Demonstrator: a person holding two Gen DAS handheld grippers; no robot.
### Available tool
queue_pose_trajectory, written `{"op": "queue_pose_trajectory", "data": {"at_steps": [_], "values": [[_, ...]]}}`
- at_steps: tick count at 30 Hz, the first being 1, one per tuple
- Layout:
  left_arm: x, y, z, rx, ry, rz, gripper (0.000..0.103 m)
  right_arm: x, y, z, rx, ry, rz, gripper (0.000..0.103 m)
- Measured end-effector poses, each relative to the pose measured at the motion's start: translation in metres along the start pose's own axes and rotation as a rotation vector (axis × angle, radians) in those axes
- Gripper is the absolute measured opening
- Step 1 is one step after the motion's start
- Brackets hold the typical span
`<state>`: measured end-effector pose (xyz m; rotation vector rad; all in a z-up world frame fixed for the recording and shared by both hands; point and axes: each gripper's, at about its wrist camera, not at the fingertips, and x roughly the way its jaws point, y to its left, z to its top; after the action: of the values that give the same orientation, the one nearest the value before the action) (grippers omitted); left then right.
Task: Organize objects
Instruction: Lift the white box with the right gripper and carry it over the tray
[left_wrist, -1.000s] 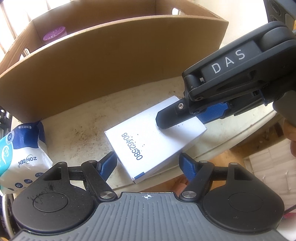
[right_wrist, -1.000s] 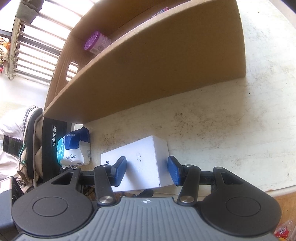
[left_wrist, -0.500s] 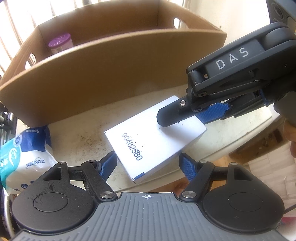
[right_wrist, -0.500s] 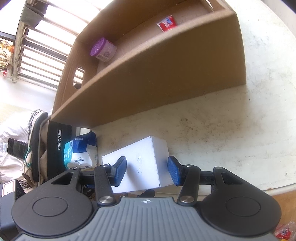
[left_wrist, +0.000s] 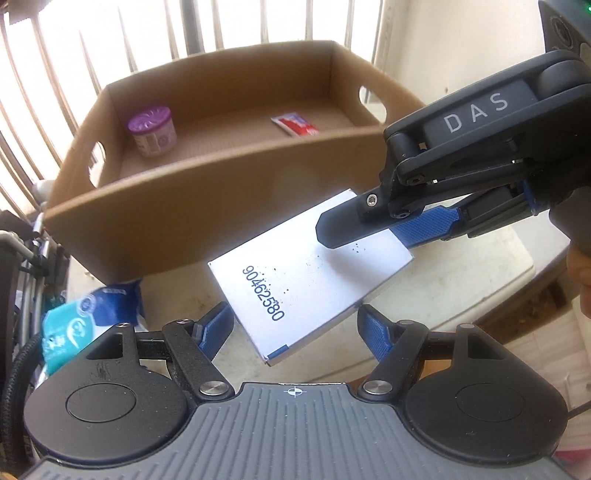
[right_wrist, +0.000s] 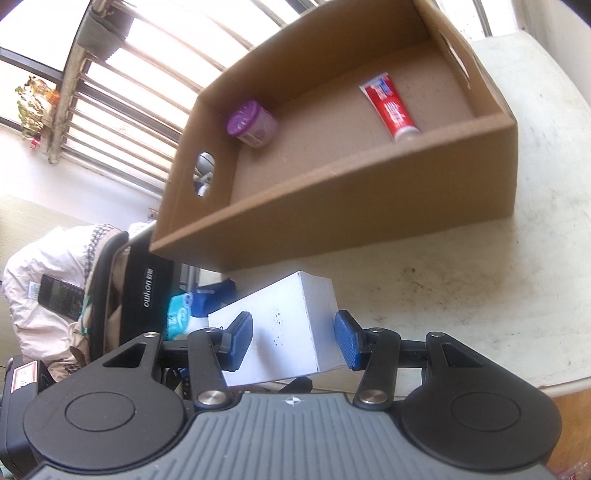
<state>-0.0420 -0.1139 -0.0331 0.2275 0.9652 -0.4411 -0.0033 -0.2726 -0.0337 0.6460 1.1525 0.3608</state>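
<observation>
Left wrist view
- White box (left_wrist: 310, 273): centre of the frame, lifted clear of the tabletop (left_wrist: 480, 266), its long axis running from lower left to upper right, the printed number along the nearer half.
- Left gripper (left_wrist: 295, 330): fingers at the lower centre, one against each long side of the box's near end; the left pad touches the edge, and at the right pad I cannot tell contact from a thin gap. Read as a two-handed carry, clamped across the box's width.
- Right gripper (left_wrist: 376, 230): enters from the right edge, fingers closed over the far upper-right end of the box, one black finger on top, the blue pad beneath.
- Cardboard box (left_wrist: 207, 192): fills the upper half, directly beyond the white box; its near wall stands between the load and the open floor.
- Inside it: purple-lidded jar (left_wrist: 152, 131) at upper left, toothpaste tube (left_wrist: 295, 124) at upper centre.
- Tissue pack (left_wrist: 85, 321): lower left, beside the left finger.

Right wrist view
- White box (right_wrist: 284, 332): lower centre, between the fingers, long axis trailing off to the lower left.
- Right gripper (right_wrist: 291, 341): pads pressed on either side of the box's end, holding it.
- Cardboard box (right_wrist: 369, 206): upper centre; the bare floor between jar (right_wrist: 253, 123) and tube (right_wrist: 389, 107) looks like the place to clear the wall and set down.
</observation>
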Motion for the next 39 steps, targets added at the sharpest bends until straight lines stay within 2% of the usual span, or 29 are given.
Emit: {"op": "queue_pose_trajectory", "data": {"at_steps": [5, 7, 18, 27, 39], "values": [[-0.012, 0.01, 0.011, -0.013, -0.032, 0.014, 0.074, -0.01, 0.015, 0.005, -0.015, -0.028, 0.025, 0.053], [-0.03, 0.006, 0.008, -0.017, -0.051, 0.024, 0.074, -0.014, 0.021, 0.009, -0.024, -0.043, 0.04, 0.053], [-0.035, 0.044, 0.048, -0.066, -0.118, 0.09, 0.074, -0.016, 0.058, 0.047, -0.092, -0.083, 0.121, 0.053], [-0.007, 0.072, 0.099, -0.111, -0.135, 0.1, 0.074, 0.001, 0.074, 0.104, -0.122, -0.082, 0.137, 0.053], [0.067, 0.098, 0.164, -0.121, -0.096, 0.096, 0.074, 0.058, 0.05, 0.194, -0.101, -0.032, 0.088, 0.053]]}}
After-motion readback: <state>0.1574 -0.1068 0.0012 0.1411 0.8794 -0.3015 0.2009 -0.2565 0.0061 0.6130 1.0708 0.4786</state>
